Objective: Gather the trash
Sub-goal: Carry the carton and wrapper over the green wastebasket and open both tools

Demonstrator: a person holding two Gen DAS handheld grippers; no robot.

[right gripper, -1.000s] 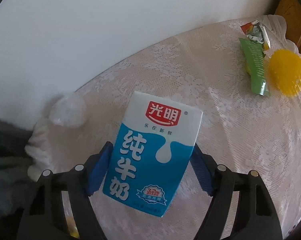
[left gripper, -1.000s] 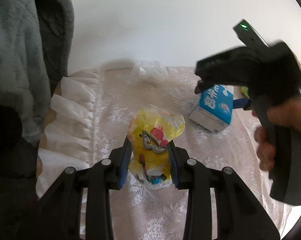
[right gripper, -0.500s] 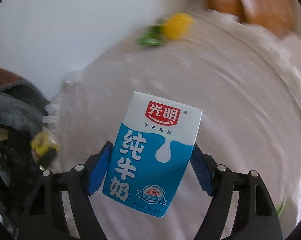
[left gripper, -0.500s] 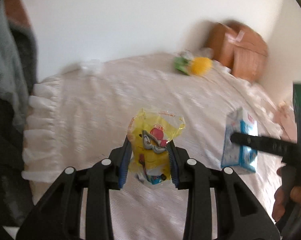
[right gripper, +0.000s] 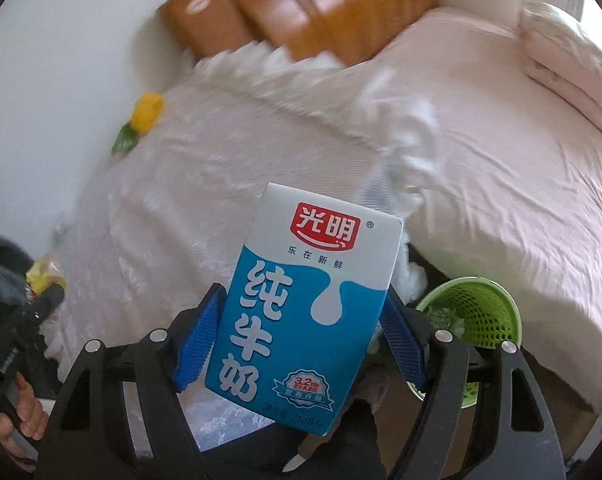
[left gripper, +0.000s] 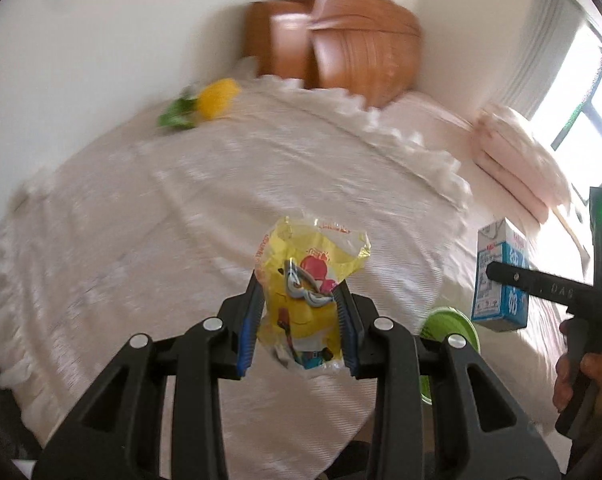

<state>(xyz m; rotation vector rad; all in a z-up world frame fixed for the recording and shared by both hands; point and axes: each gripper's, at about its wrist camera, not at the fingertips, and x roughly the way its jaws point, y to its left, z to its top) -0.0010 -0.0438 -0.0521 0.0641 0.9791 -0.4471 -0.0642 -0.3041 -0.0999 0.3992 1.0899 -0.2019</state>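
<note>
My left gripper [left gripper: 299, 326] is shut on a yellow cartoon snack wrapper [left gripper: 307, 292], held in the air above the white lace-covered table [left gripper: 141, 220]. My right gripper [right gripper: 297, 344] is shut on a blue and white milk carton [right gripper: 305, 300], also lifted; the carton also shows at the right of the left wrist view [left gripper: 499, 280]. A green mesh waste basket [right gripper: 477, 314] stands on the floor just right of the carton, with some trash inside; its rim peeks out in the left wrist view [left gripper: 449, 320].
A yellow ball [left gripper: 217, 96] and a green wrapper [left gripper: 177, 116] lie at the table's far edge by the wall. A brown wooden headboard [left gripper: 341, 40] and a pink bed [right gripper: 521, 152] with a folded pink quilt [left gripper: 521, 160] lie to the right.
Both grippers have lifted their items off the table and swung right, toward the bed side. The green basket has come into view.
</note>
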